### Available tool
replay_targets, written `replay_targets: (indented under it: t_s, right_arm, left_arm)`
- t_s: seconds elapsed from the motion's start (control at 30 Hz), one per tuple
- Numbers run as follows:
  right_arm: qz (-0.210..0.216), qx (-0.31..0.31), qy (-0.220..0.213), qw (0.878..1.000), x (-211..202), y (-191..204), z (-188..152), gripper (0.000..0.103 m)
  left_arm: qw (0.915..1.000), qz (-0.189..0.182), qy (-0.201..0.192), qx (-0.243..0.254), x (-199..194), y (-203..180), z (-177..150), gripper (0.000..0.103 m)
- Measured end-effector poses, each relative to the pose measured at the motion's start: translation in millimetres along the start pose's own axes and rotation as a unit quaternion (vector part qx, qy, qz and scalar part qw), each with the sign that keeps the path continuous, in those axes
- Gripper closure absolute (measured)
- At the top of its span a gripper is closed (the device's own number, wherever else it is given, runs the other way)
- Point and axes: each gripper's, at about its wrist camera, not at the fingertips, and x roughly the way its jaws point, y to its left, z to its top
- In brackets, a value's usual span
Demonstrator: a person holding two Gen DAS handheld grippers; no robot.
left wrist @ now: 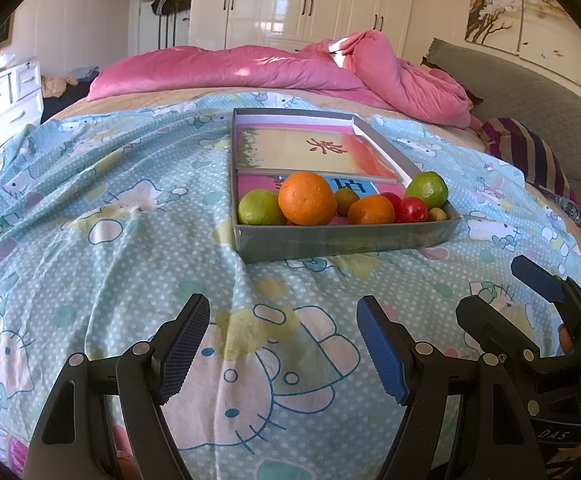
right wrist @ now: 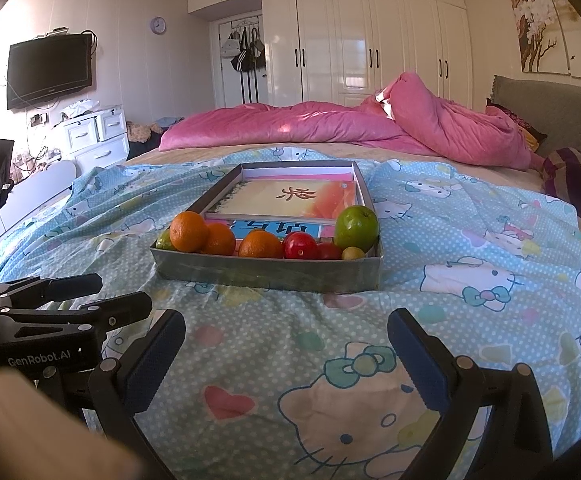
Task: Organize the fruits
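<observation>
A shallow grey box (left wrist: 346,240) (right wrist: 266,274) sits on the bed and holds fruit along its near edge: oranges (left wrist: 307,199) (right wrist: 188,231), green apples (left wrist: 427,189) (right wrist: 356,228), red tomatoes (left wrist: 410,210) (right wrist: 300,245) and small green fruits (left wrist: 437,214) (right wrist: 352,254). Books (left wrist: 314,154) (right wrist: 290,198) lie in the far part of the box. My left gripper (left wrist: 282,344) is open and empty above the sheet, short of the box. My right gripper (right wrist: 286,354) is open and empty, also short of the box. It shows in the left wrist view (left wrist: 506,292) at the right.
A blue Hello Kitty sheet (left wrist: 110,220) (right wrist: 470,280) covers the bed. A pink duvet (left wrist: 290,72) (right wrist: 350,124) lies bunched behind the box. A striped pillow (left wrist: 530,152) and grey headboard (right wrist: 550,108) are at the right. White drawers (right wrist: 98,136) stand at the left.
</observation>
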Motion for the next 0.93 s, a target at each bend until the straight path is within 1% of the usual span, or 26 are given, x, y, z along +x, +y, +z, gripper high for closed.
replay_targets:
  t_s: [0.57,0.8,0.87,0.93]
  right_arm:
    - [-0.001,0.0,-0.001,1.0,0,0,0,0.001]
    - [-0.006,0.015,0.001,1.0,3,-9,2,0.001]
    - [-0.012,0.028,0.002,1.0,4,-16,4,0.001]
    - [-0.02,0.048,-0.003,0.999,4,-29,8,0.001]
  left_arm:
    - [1.0,0.0,-0.004,0.001,-2,0,1,0.026]
    - [0.9999,-0.002,-0.004,-0.015,0,9,6,0.026]
    - [0.9997,0.002,-0.009,-0.021,-1,16,11,0.026]
    - [0.9991,0.02,-0.021,-0.029,-1,28,19,0.026]
